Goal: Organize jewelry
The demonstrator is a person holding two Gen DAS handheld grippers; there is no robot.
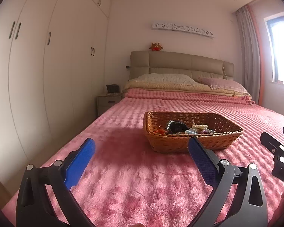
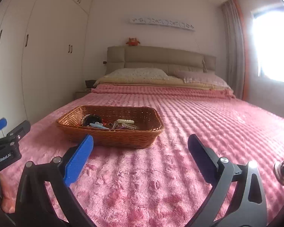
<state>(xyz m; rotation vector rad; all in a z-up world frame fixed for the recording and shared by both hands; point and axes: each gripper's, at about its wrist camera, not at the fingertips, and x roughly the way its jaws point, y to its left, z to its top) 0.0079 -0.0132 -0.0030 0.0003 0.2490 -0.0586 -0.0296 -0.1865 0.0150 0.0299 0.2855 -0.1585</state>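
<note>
The bed [image 1: 142,179] filled most of what I saw, its pink plush cover running up to two pillows [image 1: 166,78] and a padded headboard [image 1: 179,62]. A white wardrobe [image 1: 47,66] lined the wall on the left, and a curtain [image 1: 250,56] hung by a window [image 2: 274,47] so washed out in the right view that I could make out nothing through it. A nightstand [image 1: 108,100] sat beside the bed's head; the dark thing on top of it was too small to tell.

The basket [image 1: 191,141] rested on the cover, ahead of both cameras. The jewelry [image 1: 185,128] lay heaped inside it, partly hidden behind the near rim: I picked out a dark round piece, a cream hair tie, something pale blue and something red, but the rest was a jumble.

My left tongs [image 1: 142,145] were spread wide and held nothing, the right pad overlapping the basket's near wall in that view; I could not tell whether it touched. My right tongs [image 2: 140,141] were likewise wide apart and empty, the left pad in front of the basket's near side. Each pair showed only in part at the edge of the other's view.

A small plush toy [image 1: 156,47] sat on the headboard.
</note>
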